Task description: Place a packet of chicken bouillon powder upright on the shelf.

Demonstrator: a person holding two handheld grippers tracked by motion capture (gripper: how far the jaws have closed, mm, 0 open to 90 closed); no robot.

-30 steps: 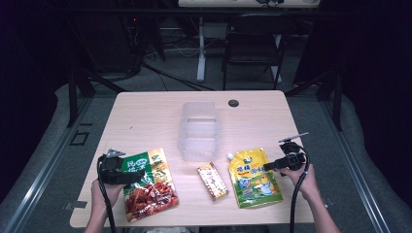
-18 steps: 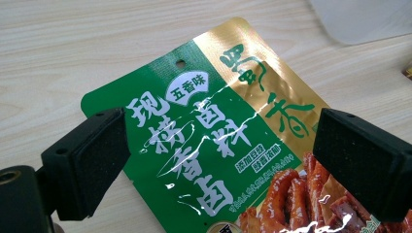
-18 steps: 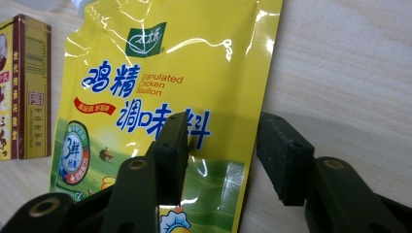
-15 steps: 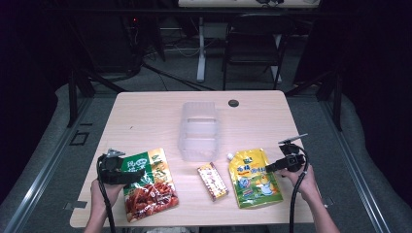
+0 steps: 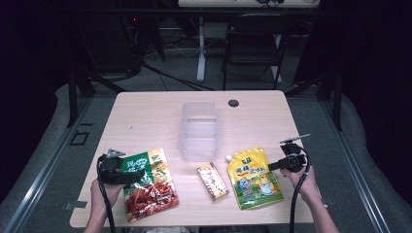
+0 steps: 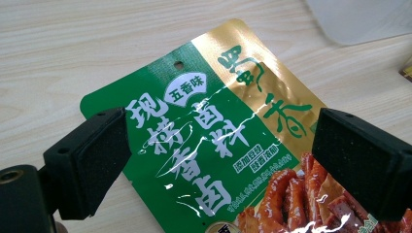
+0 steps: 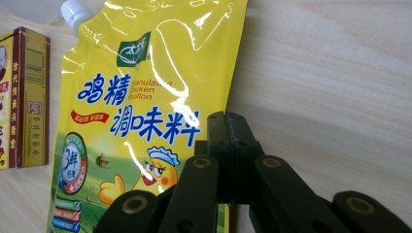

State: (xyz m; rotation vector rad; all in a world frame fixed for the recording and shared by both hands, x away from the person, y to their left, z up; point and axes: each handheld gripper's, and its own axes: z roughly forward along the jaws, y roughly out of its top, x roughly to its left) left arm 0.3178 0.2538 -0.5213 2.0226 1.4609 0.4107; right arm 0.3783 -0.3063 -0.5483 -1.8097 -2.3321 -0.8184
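A green and gold snack packet [image 5: 148,187] [image 6: 194,160] lies flat at the table's front left. My left gripper [image 5: 138,174] [image 6: 221,126] hovers over its top half, open, one pad on each side and neither touching it. A yellow chicken-bouillon pouch [image 5: 252,179] [image 7: 131,111] with a white cap lies at the front right. My right gripper [image 5: 271,167] [image 7: 228,121] has just been closing and is shut, pads pressed together at the pouch's right edge. Whether the edge is pinched between them I cannot tell.
A small red and gold box [image 5: 213,181] [image 7: 24,97] lies between the two packets. A clear plastic container [image 5: 199,131] [image 6: 359,19] stands at the centre of the wooden table [image 5: 145,116], and a black disc [image 5: 233,103] sits near the far edge.
The right gripper's jaws have come together at the pouch's right edge. Both hands and all the packets stay where they were.
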